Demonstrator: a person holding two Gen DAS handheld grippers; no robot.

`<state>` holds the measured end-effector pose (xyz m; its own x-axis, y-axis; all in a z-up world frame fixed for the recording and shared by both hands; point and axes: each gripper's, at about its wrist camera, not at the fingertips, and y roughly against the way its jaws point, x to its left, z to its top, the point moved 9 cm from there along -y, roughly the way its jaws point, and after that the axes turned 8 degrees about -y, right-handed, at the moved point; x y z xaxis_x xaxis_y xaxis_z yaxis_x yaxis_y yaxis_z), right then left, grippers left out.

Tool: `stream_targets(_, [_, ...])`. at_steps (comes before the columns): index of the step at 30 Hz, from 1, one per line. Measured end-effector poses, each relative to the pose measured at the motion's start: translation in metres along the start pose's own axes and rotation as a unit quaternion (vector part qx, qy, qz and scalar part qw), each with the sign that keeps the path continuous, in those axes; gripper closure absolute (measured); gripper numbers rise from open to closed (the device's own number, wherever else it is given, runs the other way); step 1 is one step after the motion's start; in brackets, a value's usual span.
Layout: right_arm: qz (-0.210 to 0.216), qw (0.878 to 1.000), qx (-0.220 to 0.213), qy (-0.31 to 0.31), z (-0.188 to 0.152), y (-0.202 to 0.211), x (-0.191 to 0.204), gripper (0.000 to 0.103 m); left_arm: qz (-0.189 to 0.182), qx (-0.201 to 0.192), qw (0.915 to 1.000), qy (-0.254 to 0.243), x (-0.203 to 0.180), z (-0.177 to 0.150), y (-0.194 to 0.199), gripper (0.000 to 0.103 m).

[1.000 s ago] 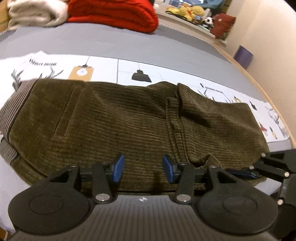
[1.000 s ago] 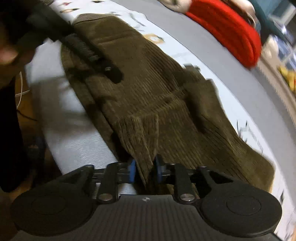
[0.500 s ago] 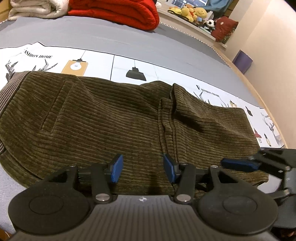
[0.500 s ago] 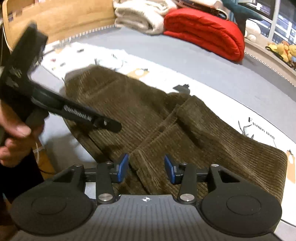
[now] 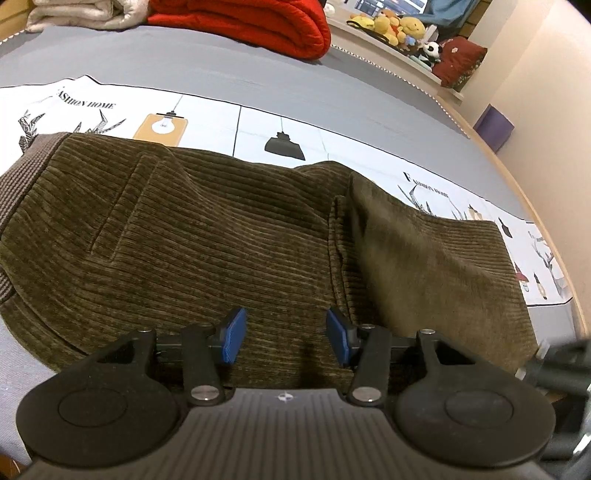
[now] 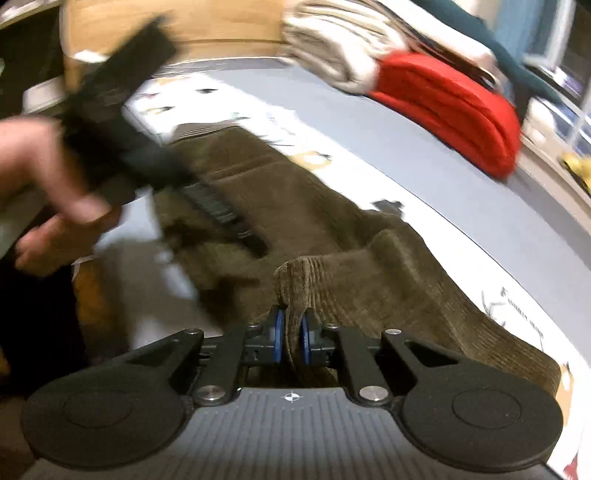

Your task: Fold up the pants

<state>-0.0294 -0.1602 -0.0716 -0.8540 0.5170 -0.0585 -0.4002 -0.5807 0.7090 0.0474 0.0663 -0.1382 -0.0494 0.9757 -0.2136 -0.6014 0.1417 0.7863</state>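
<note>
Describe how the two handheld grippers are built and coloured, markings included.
Both match: the left gripper and right gripper have black linkage arms with silver pivot screws, blue finger pads, two round black discs, and a ribbed grey body bearing a small white compass-like mark. No cables or sleeves are visible.

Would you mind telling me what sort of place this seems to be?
Most likely a bedroom: the pants lie on a wide grey bed with folded blankets at its far end, and stuffed toys line a ledge beside it.
</note>
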Motion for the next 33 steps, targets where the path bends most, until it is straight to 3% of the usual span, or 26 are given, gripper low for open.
stream_targets(4, [-0.034, 0.995, 0.047, 0.079, -0.027, -0.024, 0.016, 0.085, 0.001, 0.007, 1.0, -0.002, -0.004, -0.001, -0.006, 0.05])
stream_targets(6, [-0.043, 0.994, 0.045, 0.091, -0.028, -0.029, 0.018, 0.061, 0.001, 0.008, 1.0, -0.005, -0.006, -0.001, -0.007, 0.05])
stream_targets(8, [-0.054, 0.993, 0.037, 0.098, -0.025, -0.031, 0.021, 0.049, -0.002, 0.01, 0.9999, -0.007, -0.009, -0.002, -0.009, 0.049])
stream_targets(16, [-0.064, 0.982, 0.051, 0.17, -0.036, -0.046, 0.037, 0.052, -0.018, 0.018, 0.9997, 0.006, -0.013, -0.004, -0.016, 0.046])
stream_targets(18, [-0.073, 0.982, 0.046, 0.167, -0.032, -0.045, 0.033, 0.078, -0.037, 0.014, 0.999, 0.022, -0.015, -0.001, -0.018, 0.046])
stream_targets(19, [-0.073, 0.985, 0.039, 0.154, -0.028, -0.041, 0.03, 0.082, -0.055, 0.011, 0.9976, 0.041, -0.016, 0.002, -0.019, 0.042])
stream_targets(21, [-0.073, 0.99, 0.017, 0.122, -0.017, -0.028, 0.023, 0.086, -0.101, 0.008, 0.9909, 0.089, -0.016, 0.007, -0.023, 0.034])
stream_targets(25, [-0.072, 0.994, -0.054, 0.063, 0.002, 0.012, 0.01, 0.087, -0.179, 0.024, 0.9661, 0.184, -0.014, 0.015, -0.043, 0.02])
stream_targets(28, [-0.079, 0.992, -0.093, 0.04, 0.005, 0.036, 0.003, 0.087, -0.216, 0.036, 0.9493, 0.225, -0.018, 0.019, -0.06, 0.019])
stream_targets(33, [-0.076, 0.991, -0.106, 0.025, -0.001, 0.048, -0.004, 0.087, -0.25, 0.041, 0.932, 0.259, -0.028, 0.028, -0.085, 0.019])
